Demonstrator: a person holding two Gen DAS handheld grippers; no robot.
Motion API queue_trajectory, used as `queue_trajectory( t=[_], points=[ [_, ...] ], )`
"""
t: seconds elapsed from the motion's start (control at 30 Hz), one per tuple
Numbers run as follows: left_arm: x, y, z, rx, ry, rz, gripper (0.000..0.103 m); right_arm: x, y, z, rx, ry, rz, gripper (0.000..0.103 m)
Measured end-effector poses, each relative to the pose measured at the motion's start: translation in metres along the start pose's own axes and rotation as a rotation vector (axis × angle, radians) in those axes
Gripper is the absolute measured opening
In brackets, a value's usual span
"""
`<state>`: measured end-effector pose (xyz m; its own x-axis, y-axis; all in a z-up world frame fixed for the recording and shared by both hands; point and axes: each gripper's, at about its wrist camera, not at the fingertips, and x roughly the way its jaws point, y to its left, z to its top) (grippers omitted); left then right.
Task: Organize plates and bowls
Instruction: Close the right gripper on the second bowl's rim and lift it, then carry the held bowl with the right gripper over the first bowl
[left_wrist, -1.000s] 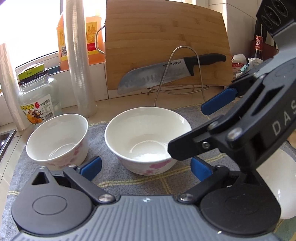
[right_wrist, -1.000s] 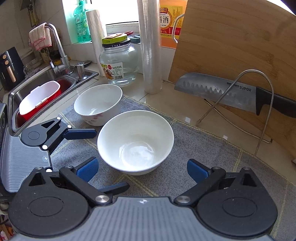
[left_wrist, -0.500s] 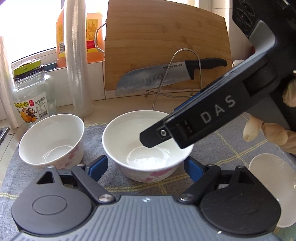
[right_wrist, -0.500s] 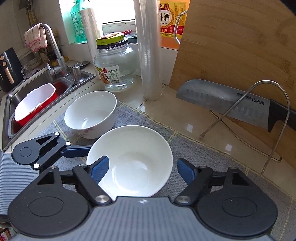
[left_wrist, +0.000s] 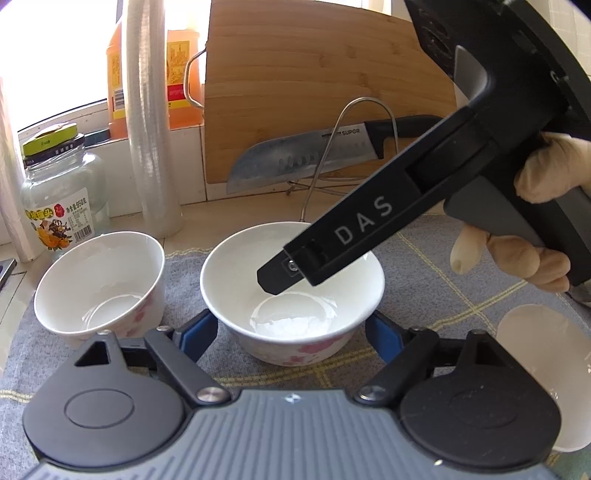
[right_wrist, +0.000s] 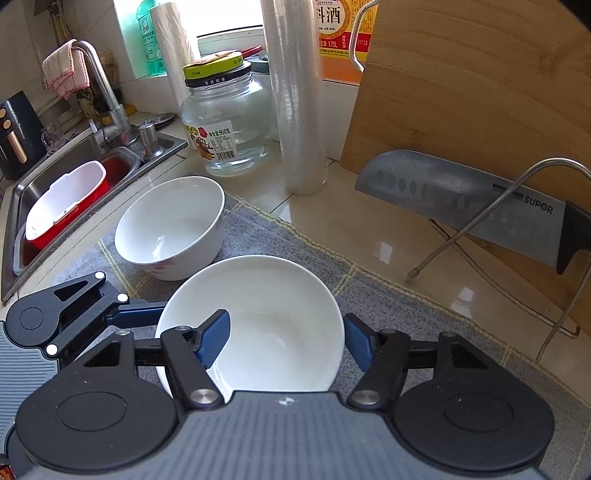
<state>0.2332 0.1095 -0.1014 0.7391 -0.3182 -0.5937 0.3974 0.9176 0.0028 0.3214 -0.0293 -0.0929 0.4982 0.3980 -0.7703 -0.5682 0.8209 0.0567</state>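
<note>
Honestly this looks like the very start of the job. Nothing is stacked yet: 2 bowls sit side by side on the grey mat (left_wrist: 424, 258), close but not touching, and 1 shallow white dish (left_wrist: 546, 369) lies off on its own at the mat's right end. So pretty much all the sorting is still left, as far as I can judge.

Both tools are on the wide bowl (right_wrist: 280, 295) in the middle. The left gripper (left_wrist: 288, 334) has just been closing, and its blue pads now sit against the bowl's lower wall, 1 on each side, so I'd call that a pinch on the bowl. The right gripper (right_wrist: 284, 343) has been closing too, with 1 pad inside the bowl over the near wall and the other just outside the rim. The rim is between them, but I can't tell if they actually press on it.

The bowl itself is upright, empty, glossy white inside with pink flowers low on the outside. The smaller bowl (left_wrist: 99, 280) next to it matches, just taller and narrower, so nesting it into the wide one seems plausible.
</note>
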Motion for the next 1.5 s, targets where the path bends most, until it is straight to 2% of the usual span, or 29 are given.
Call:
queue_trajectory(
  t=[0.73, 1.13, 1.5],
  points=[
    [-0.006, 0.000, 0.002, 0.030, 0.012, -0.009, 0.087, -0.004, -0.001, -0.002, 0.005, 0.011, 0.024, 0.069],
    [-0.039, -0.014, 0.010, 0.068, 0.010, -0.020, 0.087, -0.046, 0.010, -0.012, 0.009, -0.018, 0.062, 0.070],
    [-0.069, -0.035, 0.004, 0.078, -0.003, -0.026, 0.087, -0.091, 0.024, -0.027, 0.005, -0.060, 0.087, 0.070]
  ],
)
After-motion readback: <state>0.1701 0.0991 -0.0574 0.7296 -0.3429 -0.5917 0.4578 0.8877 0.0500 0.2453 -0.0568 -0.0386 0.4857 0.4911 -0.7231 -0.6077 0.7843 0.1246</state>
